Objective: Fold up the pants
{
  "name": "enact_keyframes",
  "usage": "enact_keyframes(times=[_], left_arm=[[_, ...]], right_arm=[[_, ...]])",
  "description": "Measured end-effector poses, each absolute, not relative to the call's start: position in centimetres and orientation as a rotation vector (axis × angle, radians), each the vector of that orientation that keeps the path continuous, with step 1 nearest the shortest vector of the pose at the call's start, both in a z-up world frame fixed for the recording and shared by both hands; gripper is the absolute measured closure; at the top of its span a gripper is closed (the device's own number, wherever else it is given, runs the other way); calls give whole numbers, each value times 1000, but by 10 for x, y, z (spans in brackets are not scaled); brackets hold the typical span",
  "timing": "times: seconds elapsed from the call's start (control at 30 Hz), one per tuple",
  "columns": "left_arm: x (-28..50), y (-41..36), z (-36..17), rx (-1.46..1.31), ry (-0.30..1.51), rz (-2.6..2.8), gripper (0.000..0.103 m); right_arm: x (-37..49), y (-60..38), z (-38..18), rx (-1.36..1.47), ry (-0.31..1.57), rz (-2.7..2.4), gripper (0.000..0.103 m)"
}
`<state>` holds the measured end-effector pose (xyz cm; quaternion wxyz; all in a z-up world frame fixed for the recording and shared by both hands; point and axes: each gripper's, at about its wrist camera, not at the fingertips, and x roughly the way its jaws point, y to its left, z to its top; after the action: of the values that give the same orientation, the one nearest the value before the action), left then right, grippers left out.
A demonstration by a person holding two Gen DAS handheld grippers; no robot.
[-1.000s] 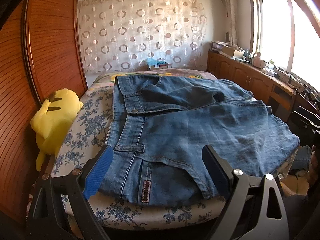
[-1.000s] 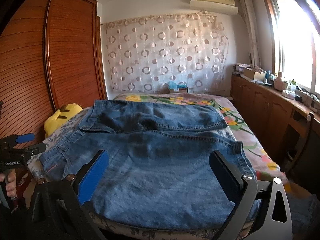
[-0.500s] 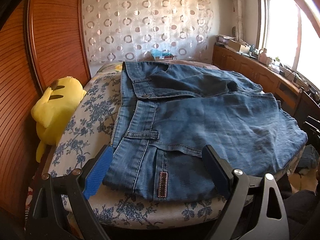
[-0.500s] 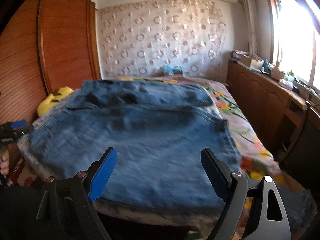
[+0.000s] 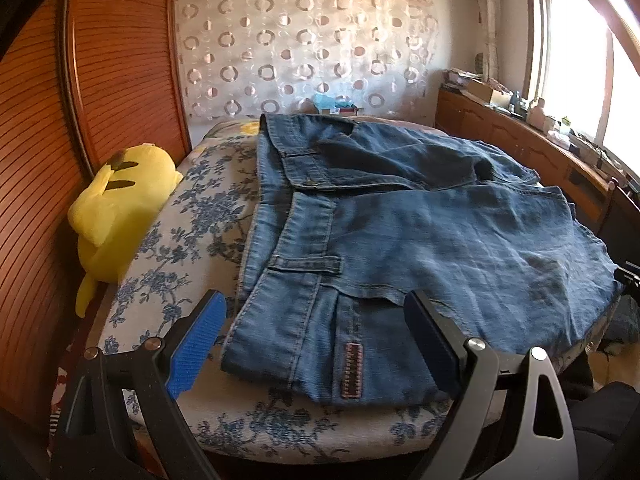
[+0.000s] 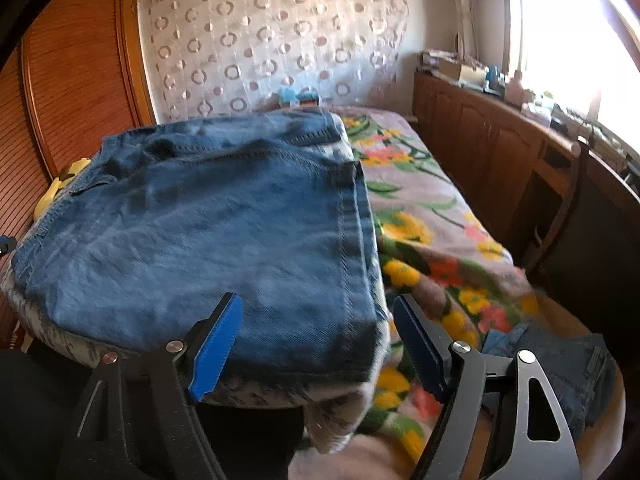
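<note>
Both grippers are released, jaws spread wide and holding nothing. Left gripper [image 5: 316, 344] hovers at the near left corner of the jeans [image 5: 400, 240], its jaws framing the waistband end with the brown label; no contact with the cloth is visible. Right gripper [image 6: 320, 344] hovers at the near right corner of the jeans [image 6: 208, 220], its jaws framing the stitched hem edge, with the left pad over the denim and the right pad over the flowered blanket [image 6: 420, 216].

Position of the work: the jeans lie flat on the bed [image 5: 192, 216], already doubled over, waistband to the left, hem edges to the right, near edge along the near edge of the mattress. A yellow plush toy [image 5: 116, 208] lies to the left, apart from the jeans.

Step in hand, as judged: approach for a further fold. Next move calls for lowering each gripper onto its corner, closing on all layers together, then lifting both corners evenly and carrying them toward the far edge
</note>
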<state>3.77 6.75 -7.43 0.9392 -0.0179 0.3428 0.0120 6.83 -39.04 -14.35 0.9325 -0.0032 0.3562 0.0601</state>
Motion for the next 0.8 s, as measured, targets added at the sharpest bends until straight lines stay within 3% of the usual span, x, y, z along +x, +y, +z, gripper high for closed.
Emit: enact_keyframes(times=[0.1, 0.27, 0.43, 0.73, 0.8], left_arm=[[39, 74, -79, -36, 710, 42, 12], [38, 86, -87, -49, 728, 69, 12], [36, 100, -92, -71, 733, 98, 12], [35, 119, -100, -135, 748, 66, 14], [35, 121, -102, -138, 755, 54, 22]], right_arm=[[66, -393, -141, 10, 762, 134, 30], [63, -384, -135, -29, 800, 129, 61], [53, -378, -119, -66, 786, 118, 86], [32, -370, -80, -25, 643, 180, 90], [32, -366, -74, -8, 614, 189, 90]])
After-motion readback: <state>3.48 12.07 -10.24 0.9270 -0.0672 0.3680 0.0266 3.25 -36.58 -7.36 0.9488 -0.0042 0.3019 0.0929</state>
